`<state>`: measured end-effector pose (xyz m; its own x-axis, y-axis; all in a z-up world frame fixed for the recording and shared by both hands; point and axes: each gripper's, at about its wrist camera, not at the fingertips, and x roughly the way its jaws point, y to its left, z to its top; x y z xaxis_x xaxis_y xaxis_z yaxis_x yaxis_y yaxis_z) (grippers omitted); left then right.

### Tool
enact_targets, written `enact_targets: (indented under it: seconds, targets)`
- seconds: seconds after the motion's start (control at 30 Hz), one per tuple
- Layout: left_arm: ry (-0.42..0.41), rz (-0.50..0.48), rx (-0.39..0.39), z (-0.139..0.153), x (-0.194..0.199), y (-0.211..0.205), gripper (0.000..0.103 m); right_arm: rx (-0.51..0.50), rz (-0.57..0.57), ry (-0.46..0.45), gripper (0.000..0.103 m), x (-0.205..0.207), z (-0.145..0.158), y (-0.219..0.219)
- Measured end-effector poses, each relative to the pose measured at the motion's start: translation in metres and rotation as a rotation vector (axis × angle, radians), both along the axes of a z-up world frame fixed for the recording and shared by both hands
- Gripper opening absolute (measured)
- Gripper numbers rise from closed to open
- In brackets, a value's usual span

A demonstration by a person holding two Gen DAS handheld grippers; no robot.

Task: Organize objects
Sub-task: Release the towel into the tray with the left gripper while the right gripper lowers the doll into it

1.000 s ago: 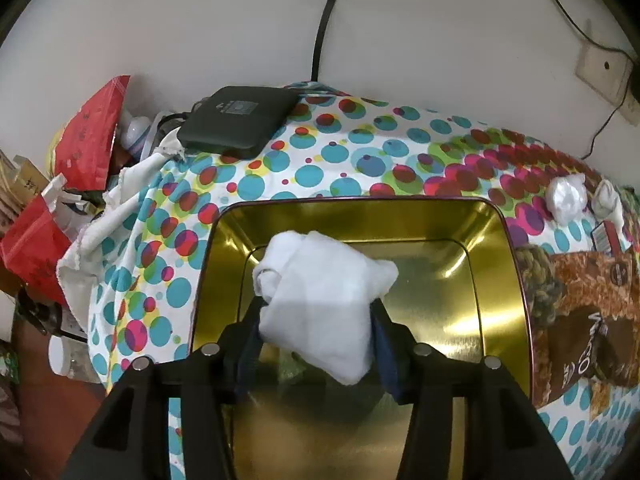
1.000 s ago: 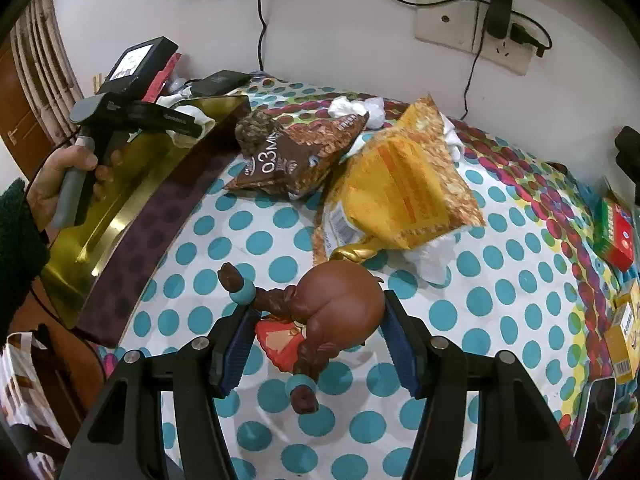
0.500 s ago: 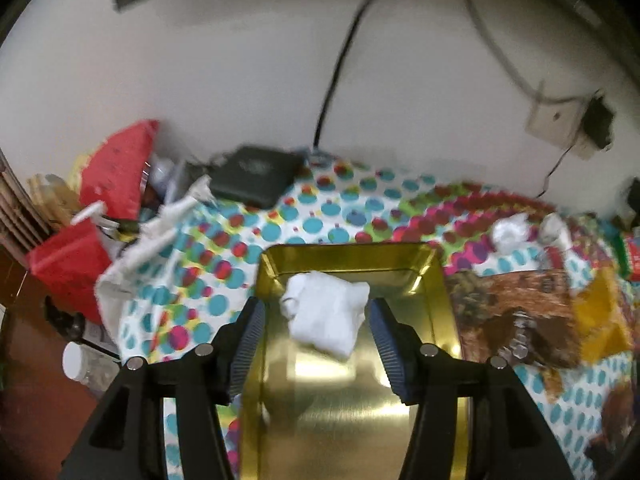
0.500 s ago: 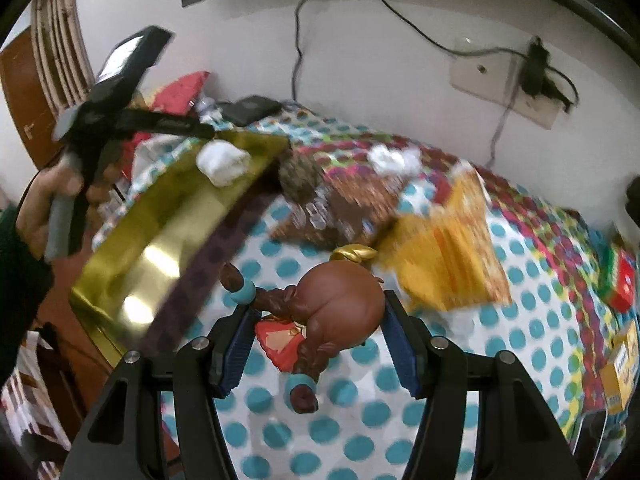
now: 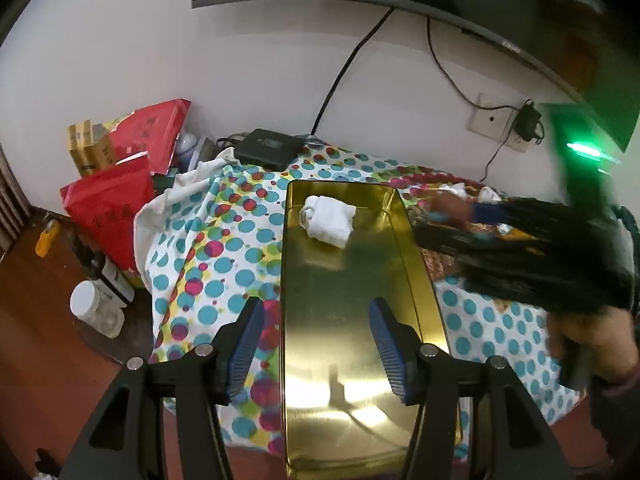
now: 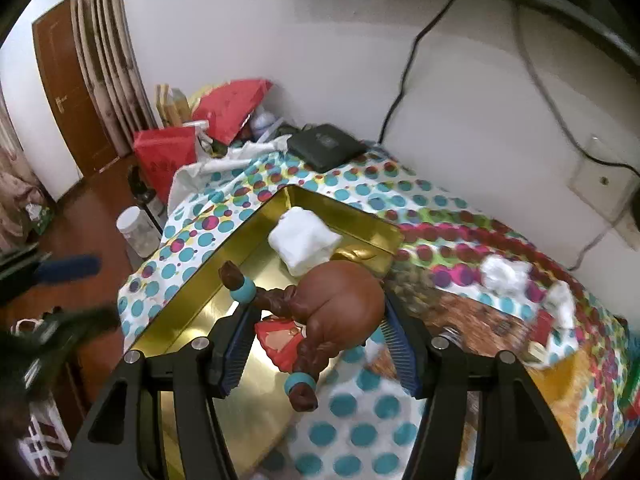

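Looking across the room first, I am seeing a white wall point(image 5: 120, 60) with a black cable point(image 5: 340, 76) running down it to a dark flat box point(image 5: 267, 148) at the back of the table, and a socket plate point(image 5: 494, 120) further along. A brown door point(image 6: 68, 92) and a curtain point(image 6: 108, 40) are standing off to one side, above a wooden floor point(image 5: 40, 340). A polka-dot tablecloth point(image 5: 224, 248) is covering the table, with red bags point(image 5: 116, 204) piled beside its far corner and a white-lidded jar point(image 5: 90, 306) sitting on the floor beneath them.

On the cloth a long gold tray point(image 5: 420, 264) is lying with its long axis running away from my left camera. A folded white cloth point(image 5: 330, 220) is resting inside it near the far end. Brown snack packets point(image 6: 480, 320) are lying just beside the tray's right rim.

I am holding the left gripper point(image 5: 316, 344) wide open and empty above the near half of the tray. My right gripper point(image 6: 316, 344) is clamping a brown doll point(image 6: 336, 304) by its head, over the tray's near right edge. The doll is lying crosswise to the fingers, its braids with blue bands point(image 6: 244, 292) pointing out left and down toward the camera, its red dress point(image 6: 280, 340) hanging below the head. In the left view the right gripper is only a dark blur.
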<state>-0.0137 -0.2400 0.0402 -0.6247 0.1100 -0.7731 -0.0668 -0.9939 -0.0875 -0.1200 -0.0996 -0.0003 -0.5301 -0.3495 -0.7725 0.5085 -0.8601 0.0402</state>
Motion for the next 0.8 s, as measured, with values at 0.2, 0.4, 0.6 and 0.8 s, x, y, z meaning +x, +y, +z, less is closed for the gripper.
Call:
enact_targets:
  seconds: [0.2, 0.4, 0.6, 0.8]
  targets:
    - [0.091, 0.047, -0.021, 0.016, 0.03, -0.007, 0.058, 0.119, -0.009, -0.018, 0.058, -0.033, -0.027, -0.049]
    - [0.1, 0.026, 0.001, 0.015, 0.035, -0.006, 0.058, 0.209, -0.064, -0.051, 0.058, -0.066, -0.053, -0.071]
    - [0.042, 0.023, 0.085, -0.002, 0.027, -0.009, 0.058, 0.24, -0.138, -0.107, 0.058, -0.088, -0.072, -0.073]
    - [0.023, 0.019, 0.102, -0.007, 0.029, -0.006, 0.058, 0.26, -0.136, -0.1, 0.059, -0.092, -0.076, -0.074]
